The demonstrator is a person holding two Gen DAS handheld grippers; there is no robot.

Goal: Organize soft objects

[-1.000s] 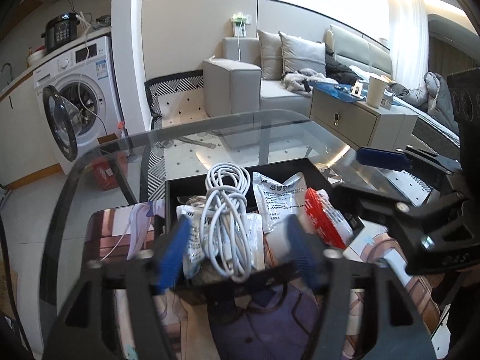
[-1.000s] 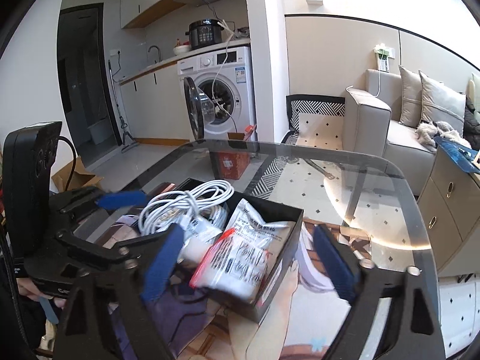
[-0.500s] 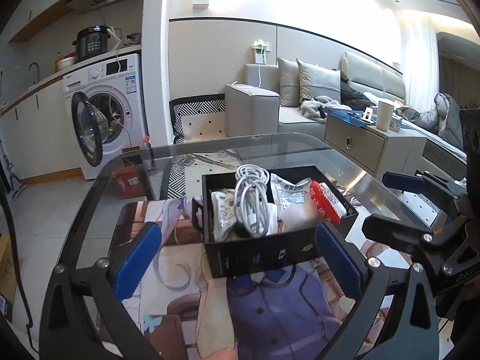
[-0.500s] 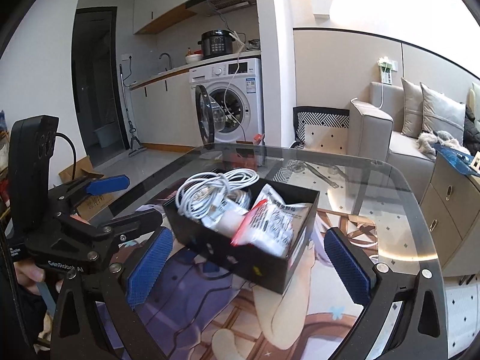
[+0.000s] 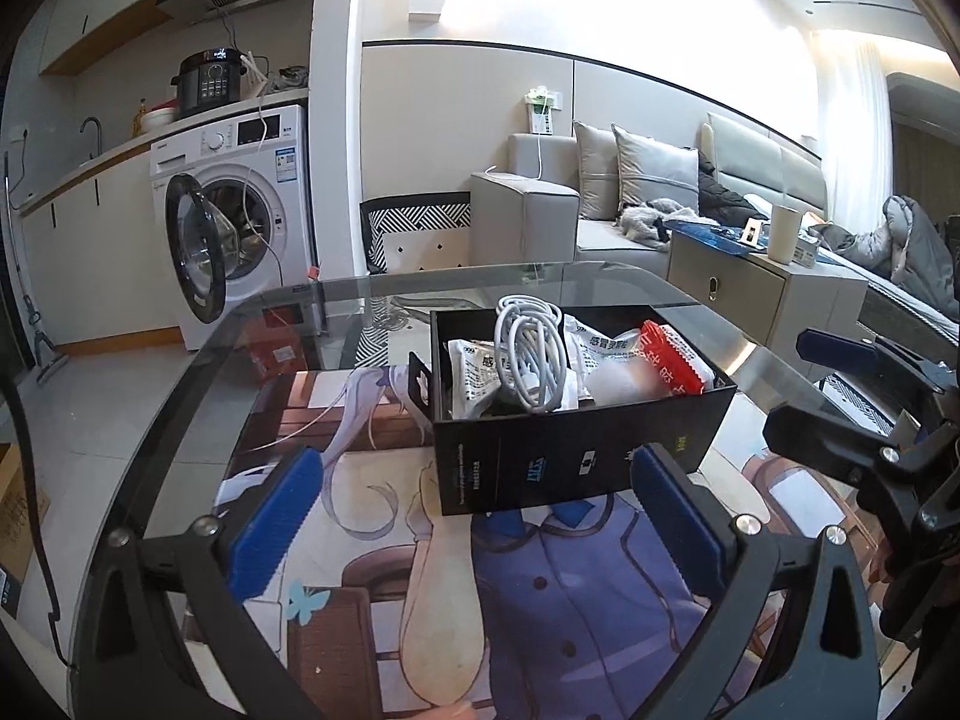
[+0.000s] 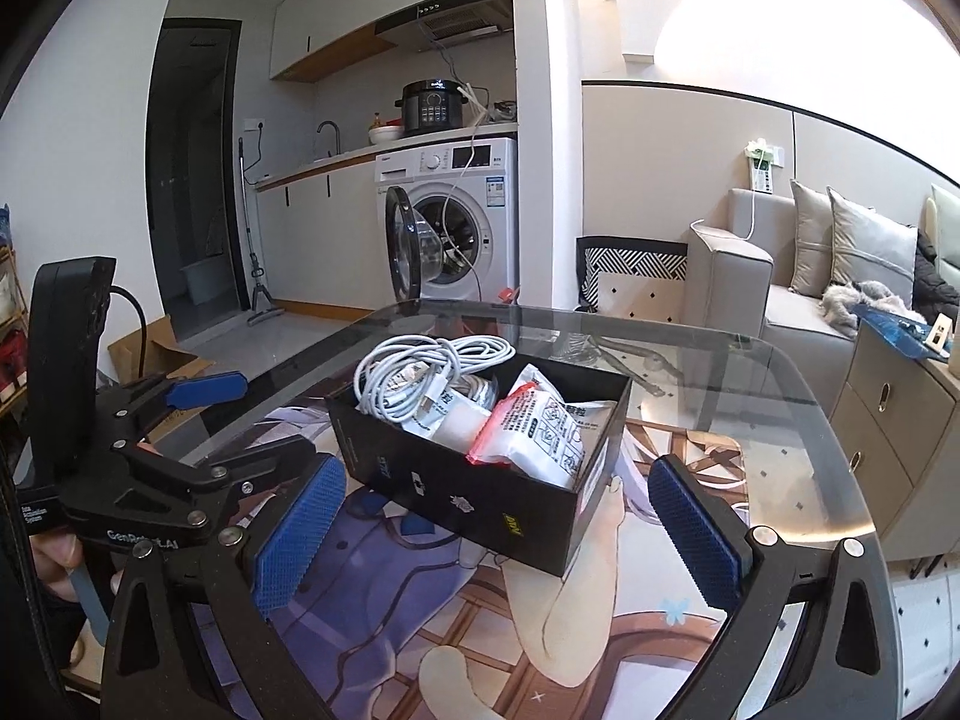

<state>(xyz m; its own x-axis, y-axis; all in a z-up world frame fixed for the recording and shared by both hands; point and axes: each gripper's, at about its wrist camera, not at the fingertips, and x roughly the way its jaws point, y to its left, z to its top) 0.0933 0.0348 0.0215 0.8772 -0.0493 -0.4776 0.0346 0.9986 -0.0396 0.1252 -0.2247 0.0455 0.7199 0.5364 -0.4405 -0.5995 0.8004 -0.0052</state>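
Note:
A black box (image 5: 576, 456) (image 6: 480, 498) stands on a printed mat on the glass table. Inside lie a coiled white cable (image 5: 531, 354) (image 6: 420, 369), white printed packets (image 5: 474, 366) (image 6: 543, 435) and a red-and-white packet (image 5: 672, 363). My left gripper (image 5: 474, 522) is open, its blue pads spread wide on the near side of the box, with nothing between them. My right gripper (image 6: 498, 531) is also open, back from the box, empty. Each gripper shows in the other's view: the right gripper (image 5: 864, 396) at the right edge, the left gripper (image 6: 234, 420) at the left.
The glass table (image 5: 198, 396) has a rounded edge with floor beyond. A washing machine (image 5: 240, 228) with its door open stands behind, a grey sofa (image 5: 600, 204) and a low cabinet (image 5: 768, 294) to the right. A hand (image 6: 60, 558) grips the left tool.
Both grippers have drawn back from the box and their jaws have spread wider. The box, which sat close between the fingers, now stands farther ahead on the mat.

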